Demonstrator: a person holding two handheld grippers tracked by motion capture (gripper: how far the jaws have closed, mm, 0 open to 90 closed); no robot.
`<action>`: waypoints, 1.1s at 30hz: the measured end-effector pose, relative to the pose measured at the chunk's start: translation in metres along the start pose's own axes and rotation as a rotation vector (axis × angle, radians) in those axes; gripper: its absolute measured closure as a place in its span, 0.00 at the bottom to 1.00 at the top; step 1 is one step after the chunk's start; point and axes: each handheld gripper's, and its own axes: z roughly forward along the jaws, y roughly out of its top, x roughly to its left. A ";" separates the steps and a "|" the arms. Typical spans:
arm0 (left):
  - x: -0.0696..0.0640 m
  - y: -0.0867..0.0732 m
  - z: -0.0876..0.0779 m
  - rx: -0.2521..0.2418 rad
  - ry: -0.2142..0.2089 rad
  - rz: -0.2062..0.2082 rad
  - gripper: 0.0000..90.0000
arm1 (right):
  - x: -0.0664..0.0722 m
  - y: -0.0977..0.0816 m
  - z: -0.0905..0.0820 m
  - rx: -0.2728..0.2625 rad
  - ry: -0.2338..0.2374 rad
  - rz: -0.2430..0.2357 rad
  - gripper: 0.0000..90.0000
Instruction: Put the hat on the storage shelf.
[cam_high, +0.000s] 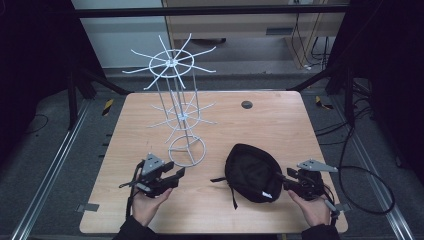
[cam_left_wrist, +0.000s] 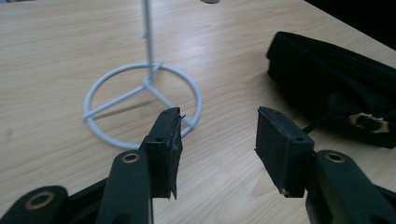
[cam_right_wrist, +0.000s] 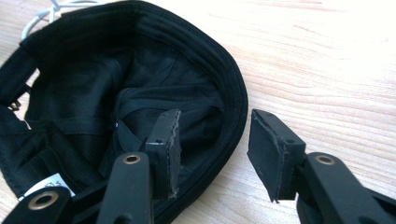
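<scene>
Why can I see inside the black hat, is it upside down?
Yes, upside down. The black hat lies on the table with its opening facing up, showing the inner seams and a white label.

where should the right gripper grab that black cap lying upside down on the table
Probably the rim of the black cap nearest the right gripper, coming from the cap's right side. It lies opening-up, so one jaw can go inside and one outside, as they stand now.
</scene>
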 end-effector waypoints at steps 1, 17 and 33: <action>-0.005 0.002 0.003 -0.001 -0.007 0.006 0.56 | 0.000 0.000 0.000 0.002 0.003 0.006 0.60; -0.058 0.023 0.049 0.020 -0.085 0.072 0.58 | 0.004 -0.004 0.007 0.034 -0.002 -0.014 0.61; -0.087 0.040 0.095 0.049 -0.094 0.072 0.55 | 0.004 -0.007 0.011 0.052 0.001 -0.021 0.61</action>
